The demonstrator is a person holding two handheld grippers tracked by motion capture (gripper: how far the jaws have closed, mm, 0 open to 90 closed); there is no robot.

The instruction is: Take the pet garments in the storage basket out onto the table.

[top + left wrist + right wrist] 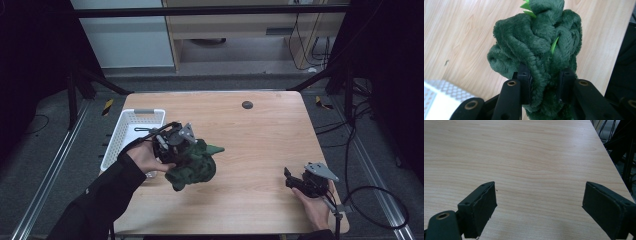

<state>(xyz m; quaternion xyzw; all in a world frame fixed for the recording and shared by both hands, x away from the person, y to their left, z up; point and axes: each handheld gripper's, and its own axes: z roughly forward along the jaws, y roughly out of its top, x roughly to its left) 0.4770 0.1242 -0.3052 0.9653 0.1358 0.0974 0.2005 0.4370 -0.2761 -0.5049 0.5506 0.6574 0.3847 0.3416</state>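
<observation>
While clamped, green plush toy (pixel 536 47), probably lifted.

Fuzzy plush toy (pixel 536 47) (matt wood table (pixel 529 157))

**Black tools, dark sleeves**

The left hand-held gripper (pixel 176 141) is built of black parts, with a grey three-cornered plate on top and a thin black cable looping off its back. In the left gripper view its two black arms (pixel 510 100) carry round brass-coloured eyelets. The right hand-held gripper (pixel 305 180) is likewise black, topped by a grey three-cornered plate, and a black cable trails from it. In the right gripper view its jaws are flat, black, blocky pads with worn edges, and a brass-coloured eyelet sits in the left arm. The person wears dark long sleeves (pixel 100 200).
</observation>
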